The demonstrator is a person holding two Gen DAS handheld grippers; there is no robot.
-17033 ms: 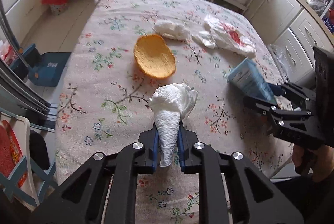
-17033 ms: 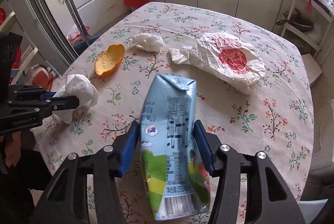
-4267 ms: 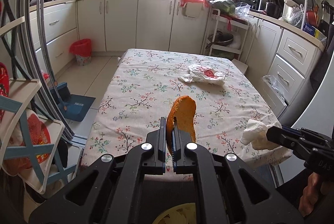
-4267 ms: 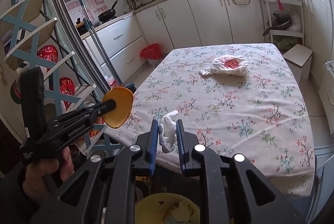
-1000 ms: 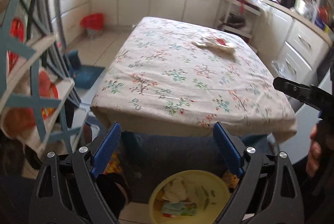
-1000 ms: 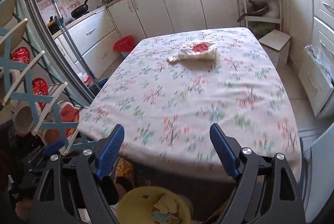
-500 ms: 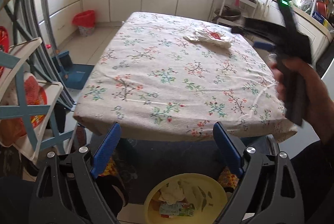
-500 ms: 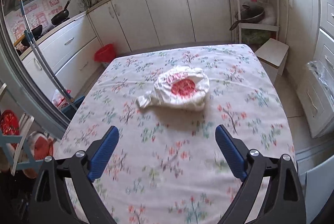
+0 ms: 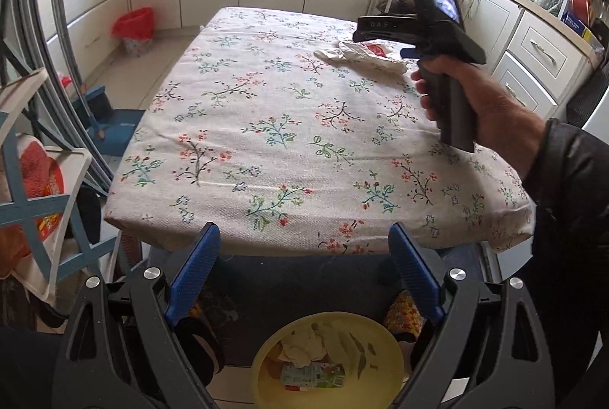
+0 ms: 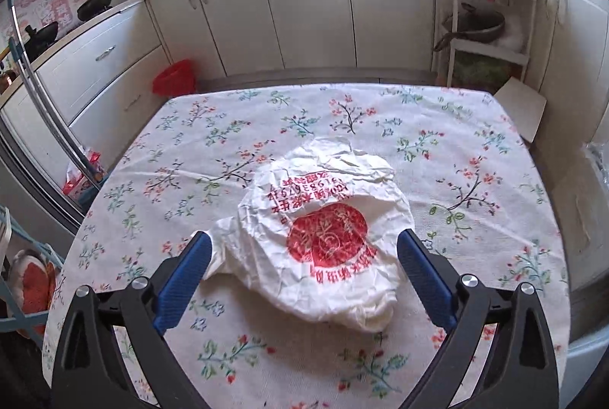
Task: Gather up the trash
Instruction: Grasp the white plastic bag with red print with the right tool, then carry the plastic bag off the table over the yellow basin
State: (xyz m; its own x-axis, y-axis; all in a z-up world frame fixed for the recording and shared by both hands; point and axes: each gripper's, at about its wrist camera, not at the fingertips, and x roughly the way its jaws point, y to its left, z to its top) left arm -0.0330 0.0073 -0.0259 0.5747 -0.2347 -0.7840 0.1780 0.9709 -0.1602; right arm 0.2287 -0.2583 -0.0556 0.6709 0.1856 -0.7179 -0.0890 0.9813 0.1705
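Left wrist view: the left gripper [image 9: 300,273] hangs with its blue-padded jaws spread wide and nothing between them, below the near edge of a table [image 9: 243,180] covered in a floral cloth. Directly under the gripper, on the floor, a yellow bin [image 9: 329,363] holds crumpled tissue and a carton. Toward the far right of the table lies a crumpled white plastic bag [image 9: 365,56] with red print. A hand [image 9: 479,96] holds the right gripper just above the bag, pointing at it.

Right wrist view: the right gripper [image 10: 302,258] is over the table, its jaws opening. The white plastic bag [image 10: 323,241] lies flat between them, untouched by the pads.

The bag looks like the last trash on the table. The step in hand is reaching for it; next, the right gripper should lower, pinch a raised fold of the thin plastic, and carry it to the bin.
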